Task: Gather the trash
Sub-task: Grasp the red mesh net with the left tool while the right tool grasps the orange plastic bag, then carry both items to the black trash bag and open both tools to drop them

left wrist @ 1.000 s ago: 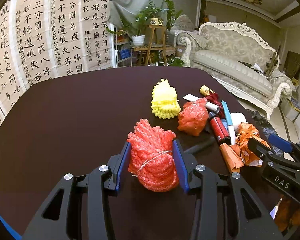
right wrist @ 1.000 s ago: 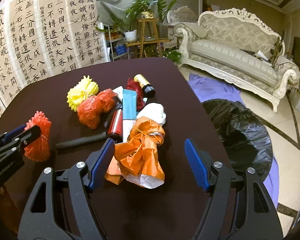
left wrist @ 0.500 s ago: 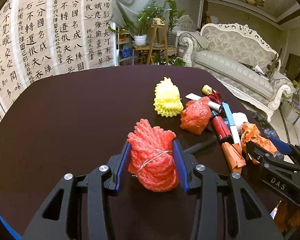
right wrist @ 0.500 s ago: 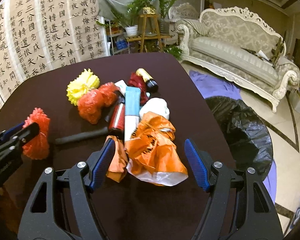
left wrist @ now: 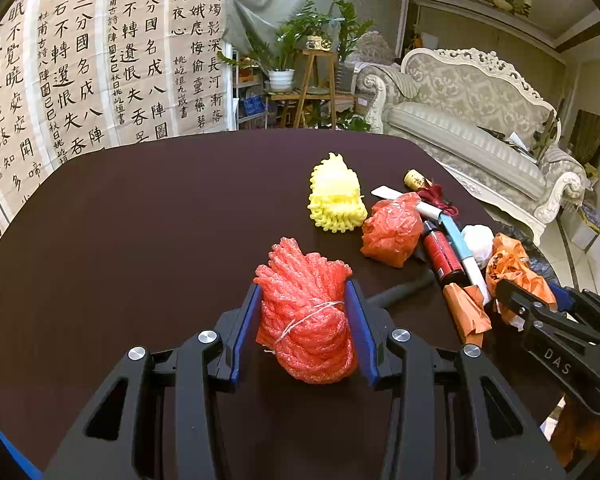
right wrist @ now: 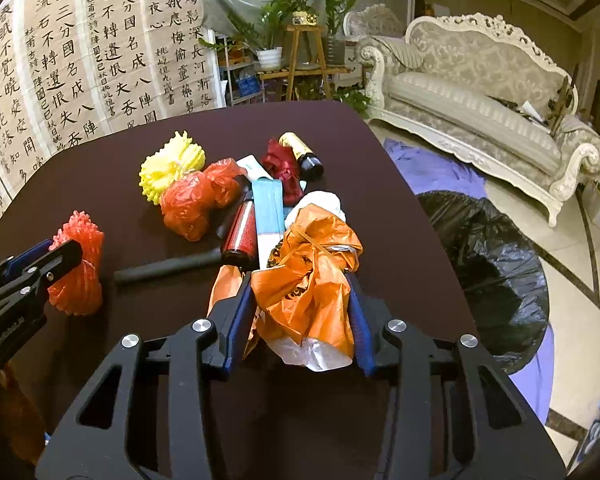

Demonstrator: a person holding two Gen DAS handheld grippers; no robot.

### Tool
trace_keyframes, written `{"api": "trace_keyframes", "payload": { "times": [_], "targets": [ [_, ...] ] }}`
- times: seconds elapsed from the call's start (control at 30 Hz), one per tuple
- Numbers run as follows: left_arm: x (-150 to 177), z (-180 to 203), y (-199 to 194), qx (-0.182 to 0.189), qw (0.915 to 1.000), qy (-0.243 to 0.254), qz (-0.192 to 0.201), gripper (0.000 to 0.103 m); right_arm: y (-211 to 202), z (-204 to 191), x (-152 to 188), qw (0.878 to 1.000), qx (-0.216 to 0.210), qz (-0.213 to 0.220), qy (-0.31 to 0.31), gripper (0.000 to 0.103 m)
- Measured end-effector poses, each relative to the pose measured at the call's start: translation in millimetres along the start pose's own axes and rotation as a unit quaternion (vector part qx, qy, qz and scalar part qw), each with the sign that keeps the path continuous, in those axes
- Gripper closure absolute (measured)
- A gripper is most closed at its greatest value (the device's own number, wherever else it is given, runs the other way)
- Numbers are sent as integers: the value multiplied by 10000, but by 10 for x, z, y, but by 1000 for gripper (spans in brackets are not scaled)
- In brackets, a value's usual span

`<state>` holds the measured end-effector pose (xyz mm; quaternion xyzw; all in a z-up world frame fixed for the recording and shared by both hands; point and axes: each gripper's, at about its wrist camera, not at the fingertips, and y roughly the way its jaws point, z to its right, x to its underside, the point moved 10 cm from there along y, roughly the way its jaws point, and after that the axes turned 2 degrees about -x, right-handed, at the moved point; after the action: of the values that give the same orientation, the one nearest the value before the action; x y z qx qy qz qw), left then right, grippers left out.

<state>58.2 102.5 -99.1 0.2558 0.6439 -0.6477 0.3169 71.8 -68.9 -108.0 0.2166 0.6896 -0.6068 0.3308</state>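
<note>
Orange crumpled plastic bag (right wrist: 312, 280) sits pinched between the right gripper (right wrist: 300, 312) jaws, which have just been closing on it; black open trash bag (right wrist: 484, 264) lies on the floor just right of the surface (right wrist: 400, 240), nearest this hand; left gripper (left wrist: 306, 320) jaws clamp the red foam-net bundle (left wrist: 306, 312), farther left.

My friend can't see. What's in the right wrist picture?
The right gripper has just been closing its blue fingers on a crumpled orange plastic bag on a dark table. A black trash bag waits beside it.
</note>
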Motion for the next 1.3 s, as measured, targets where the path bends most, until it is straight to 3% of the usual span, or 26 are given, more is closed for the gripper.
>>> {"api": "trace_keyframes", "payload": {
  "times": [0.47,1.3],
  "targets": [
    [-38,135,-22,69,10000,42,24,60,-199,235,-126,9993,110,306,192,62],
    [-109,304,-11,125,9999,80,62,61,-249,333,-209,9986,208,427,218,62]
  ]
}}
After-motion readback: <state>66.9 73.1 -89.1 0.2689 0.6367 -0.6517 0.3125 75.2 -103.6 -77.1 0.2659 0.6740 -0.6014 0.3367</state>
